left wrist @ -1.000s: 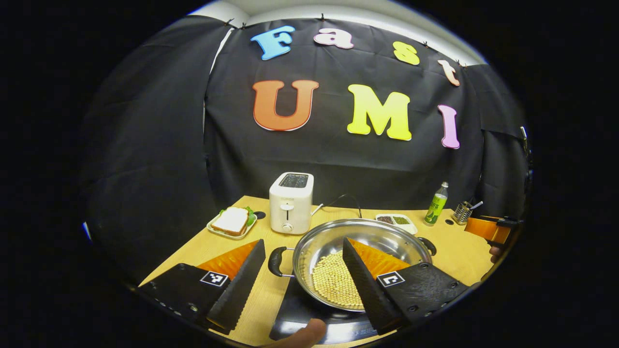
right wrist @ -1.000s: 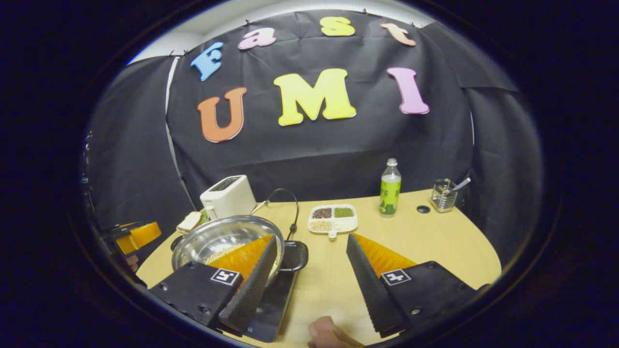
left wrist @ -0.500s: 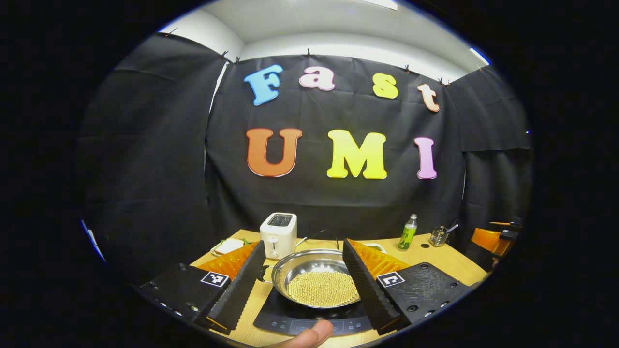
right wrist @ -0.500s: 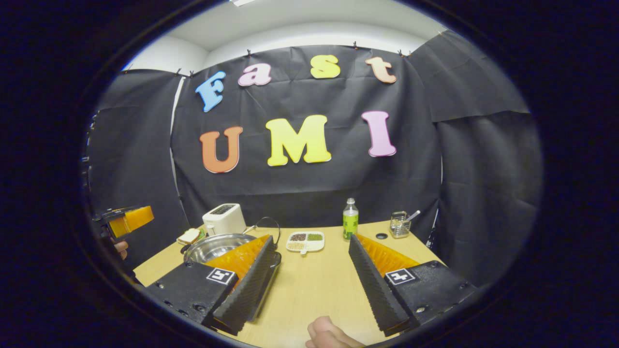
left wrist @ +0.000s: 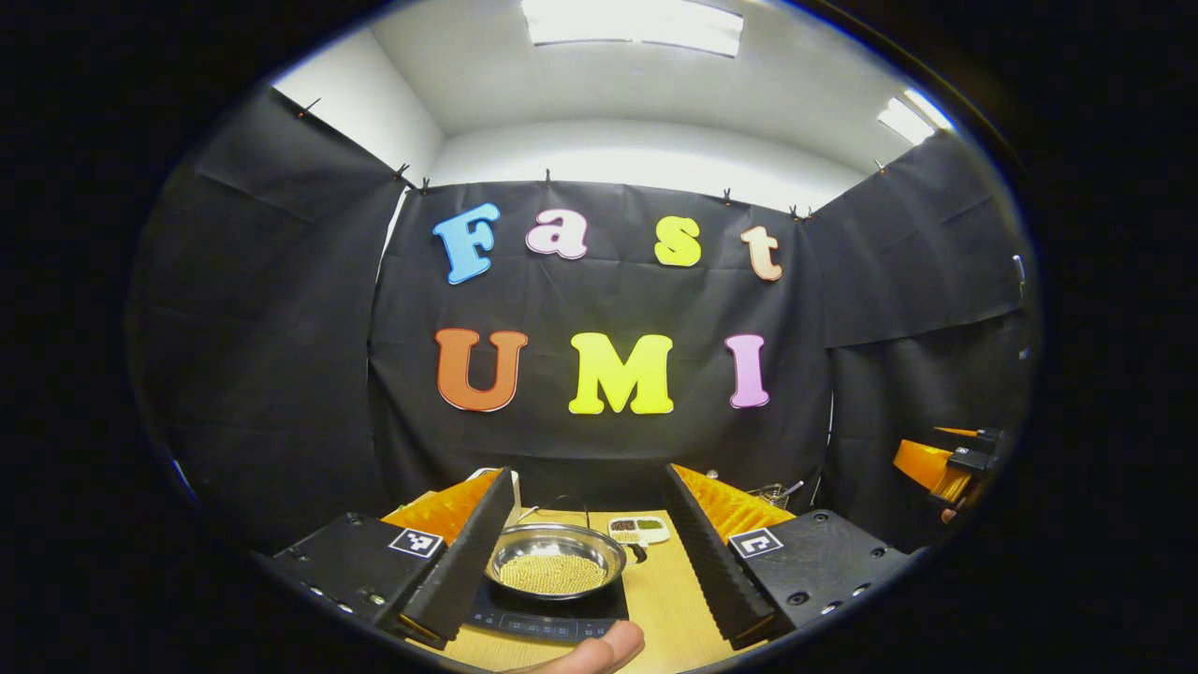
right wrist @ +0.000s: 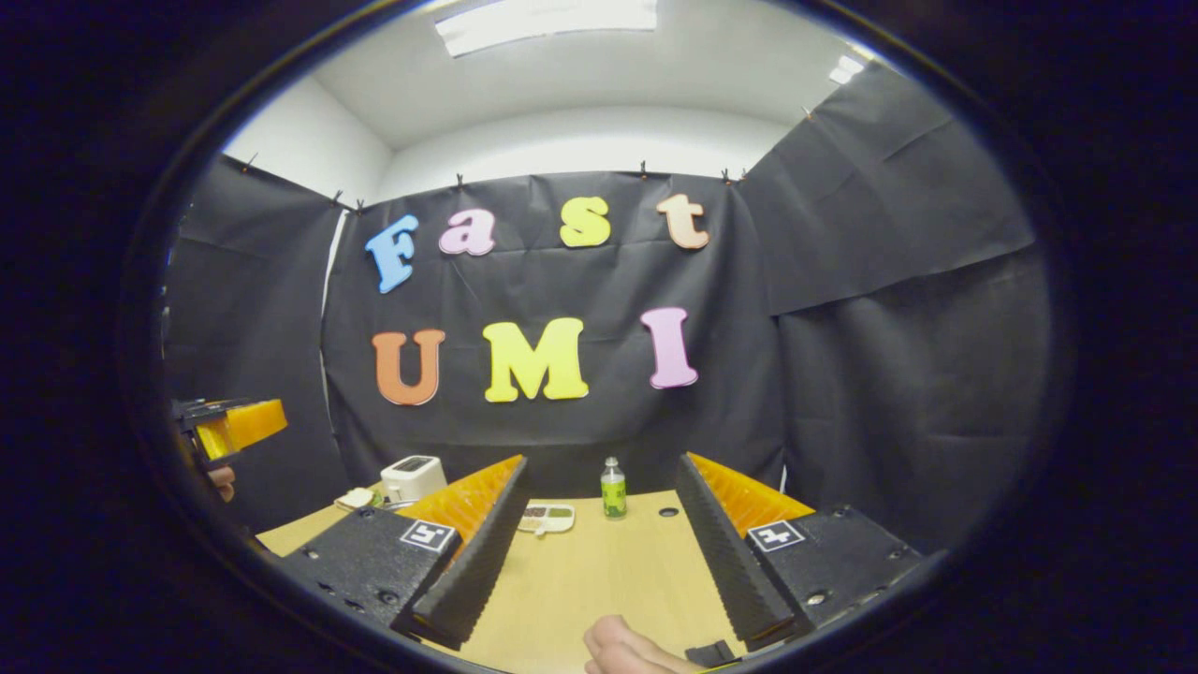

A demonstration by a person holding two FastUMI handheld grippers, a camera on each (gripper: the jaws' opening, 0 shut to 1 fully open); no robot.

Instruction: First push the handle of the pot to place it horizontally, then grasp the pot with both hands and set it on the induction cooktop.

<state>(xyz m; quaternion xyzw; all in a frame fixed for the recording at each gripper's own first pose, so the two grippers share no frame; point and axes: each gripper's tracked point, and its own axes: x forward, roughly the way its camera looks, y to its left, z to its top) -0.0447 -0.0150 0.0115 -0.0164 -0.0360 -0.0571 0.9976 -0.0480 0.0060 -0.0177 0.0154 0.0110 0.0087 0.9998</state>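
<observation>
My left gripper [left wrist: 590, 548] hangs above the near edge of the wooden table [left wrist: 669, 585], its two fingers spread wide with nothing between them. Past them, in the left gripper view, the pot [left wrist: 556, 561] sits squarely on the black induction cooktop [left wrist: 547, 615]: a shallow, round, shiny steel pan, its bottom covered by an even layer of small pale yellow beans [left wrist: 553, 574], with a dark side handle [left wrist: 638, 553] poking out on its right. Just behind it lies a white divided dish [left wrist: 639, 530] of dark and green grains. My right gripper [right wrist: 599, 552] is likewise opened wide and holding nothing, raised over bare tabletop, well apart from the pot. In the right gripper view, a green bottle [right wrist: 613, 489] stands upright beyond its fingers, and a white toaster [right wrist: 413, 477] sits off to the left.
</observation>
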